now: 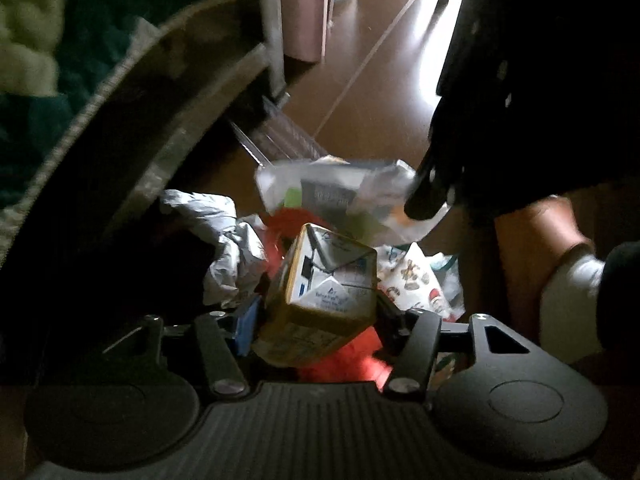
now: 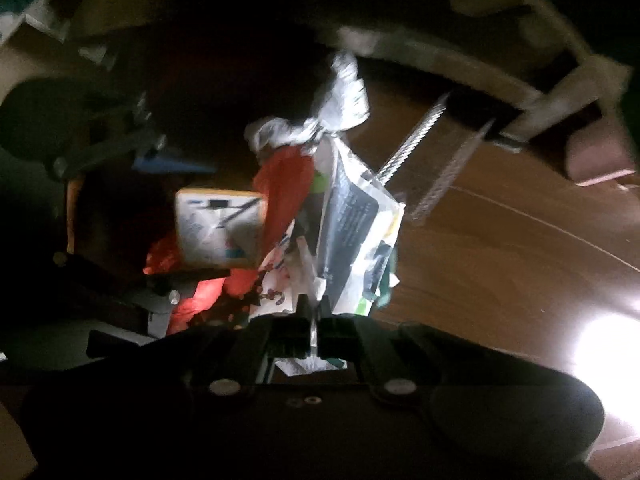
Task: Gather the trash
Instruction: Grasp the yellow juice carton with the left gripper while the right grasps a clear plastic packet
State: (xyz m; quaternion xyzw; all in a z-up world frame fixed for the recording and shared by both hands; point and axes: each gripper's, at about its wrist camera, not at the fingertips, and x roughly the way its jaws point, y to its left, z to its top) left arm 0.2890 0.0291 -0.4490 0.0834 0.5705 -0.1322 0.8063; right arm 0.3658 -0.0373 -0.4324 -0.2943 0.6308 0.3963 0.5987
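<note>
In the left wrist view my left gripper (image 1: 318, 312) is shut on a yellow and white drink carton (image 1: 324, 284), held above a pile of trash: crumpled silver foil (image 1: 224, 236), red plastic (image 1: 280, 220) and a printed wrapper (image 1: 412, 276). My right gripper (image 1: 428, 192) comes in from the right, shut on a clear plastic wrapper (image 1: 352, 192). In the right wrist view my right gripper (image 2: 314, 312) pinches that clear plastic wrapper (image 2: 356, 224), which hangs over the floor. The carton (image 2: 220, 232), the red plastic (image 2: 284, 188), the foil (image 2: 320, 120) and the left gripper (image 2: 120, 216) lie to its left.
The trash lies on a brown wooden floor (image 1: 380, 92) beside a low round piece of furniture with a pale rim (image 1: 100, 92). A clear ridged plastic piece (image 1: 280, 136) lies under it. A person's leg and white sock (image 1: 572, 272) stand at the right. Bright glare falls on the floor (image 2: 608, 344).
</note>
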